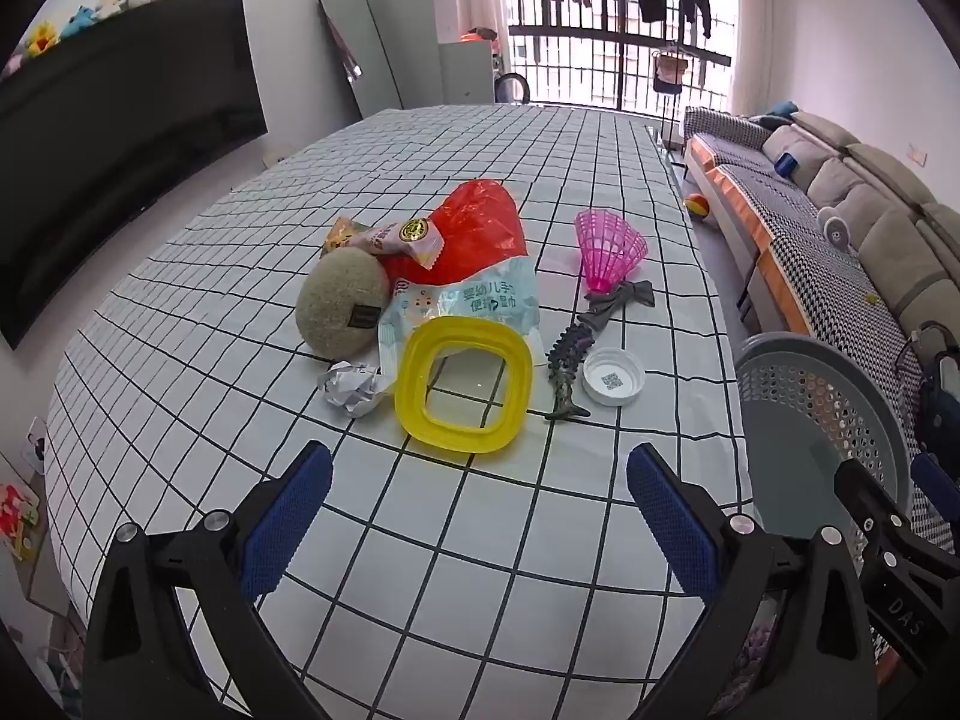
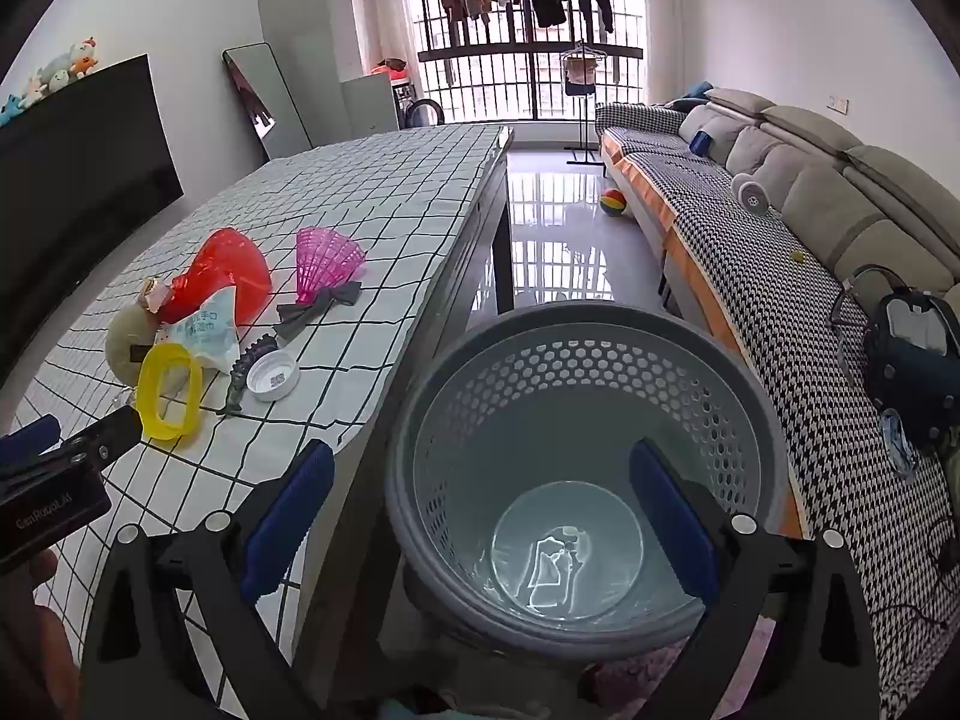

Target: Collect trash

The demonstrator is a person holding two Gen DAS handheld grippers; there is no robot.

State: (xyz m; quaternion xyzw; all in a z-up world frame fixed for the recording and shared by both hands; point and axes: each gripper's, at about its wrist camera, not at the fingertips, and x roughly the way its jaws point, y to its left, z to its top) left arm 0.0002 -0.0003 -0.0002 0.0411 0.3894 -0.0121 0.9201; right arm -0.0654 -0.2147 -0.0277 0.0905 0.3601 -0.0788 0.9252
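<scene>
Grippers, left (image 1: pixel 480 516) and right (image 2: pixel 480 516), both wide, empty; one bin (image 2: pixel 600 324); one paper ball (image 1: pixel 354 387).

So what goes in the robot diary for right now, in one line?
left gripper: open, empty, over table facing yellow ring | right gripper: open, empty, above gray bin | crumpled paper: on table

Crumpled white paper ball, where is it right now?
In the left wrist view, the crumpled white paper ball lies on the checked tablecloth, just left of the yellow plastic ring.
</scene>
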